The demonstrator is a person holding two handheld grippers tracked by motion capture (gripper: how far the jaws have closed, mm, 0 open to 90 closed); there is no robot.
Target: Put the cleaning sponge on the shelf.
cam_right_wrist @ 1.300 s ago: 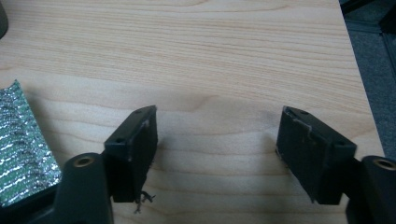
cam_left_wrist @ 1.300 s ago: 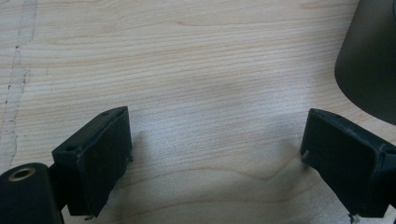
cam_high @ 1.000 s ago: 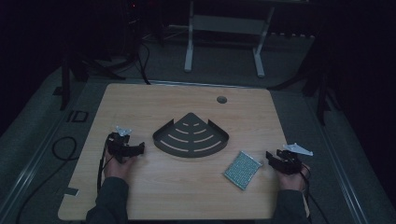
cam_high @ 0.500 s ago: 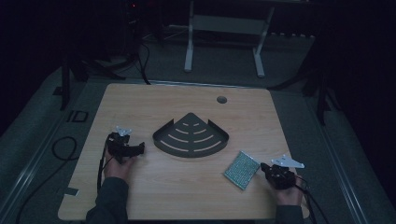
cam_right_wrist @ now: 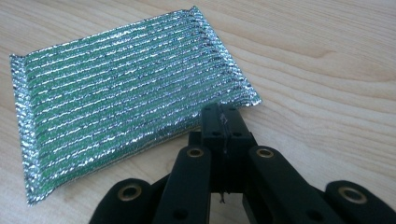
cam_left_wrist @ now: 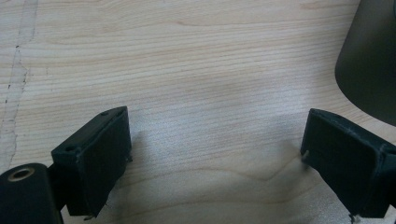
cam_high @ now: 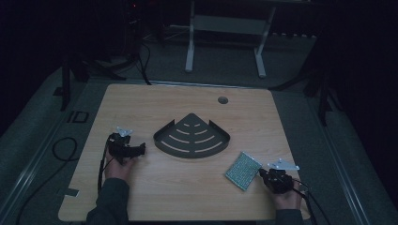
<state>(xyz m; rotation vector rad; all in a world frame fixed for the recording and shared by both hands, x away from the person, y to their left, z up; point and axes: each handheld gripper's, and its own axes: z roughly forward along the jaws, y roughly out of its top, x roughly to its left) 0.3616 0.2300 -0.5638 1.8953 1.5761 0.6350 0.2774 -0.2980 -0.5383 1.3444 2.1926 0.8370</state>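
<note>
A green and silver scouring pad (cam_high: pixel 242 169) lies flat on the wooden table (cam_high: pixel 187 192) at the front right. My right gripper (cam_high: pixel 263 176) is just right of it, and its jaws are pressed together. In the right gripper view the shut tips of the right gripper (cam_right_wrist: pixel 222 116) touch the near edge of the pad (cam_right_wrist: pixel 121 102), with nothing visible between them. A dark fan-shaped slotted tray (cam_high: pixel 192 138) sits mid-table. My left gripper (cam_high: pixel 136 151) rests left of it, open and empty. The left gripper (cam_left_wrist: pixel 215 154) has bare wood between its jaws, and the tray's rim (cam_left_wrist: pixel 369 60) is at the upper right.
A round cable hole (cam_high: pixel 223 100) sits near the table's far edge. A white desk frame (cam_high: pixel 225 28) stands on the floor behind the table. A cable loop (cam_high: pixel 61 150) lies on the floor to the left. Bare wood lies along the front of the table.
My right hand has moved toward the table's front edge and slightly left, ending at the scouring pad's corner. The left hand, pad and tray have stayed where they were.
</note>
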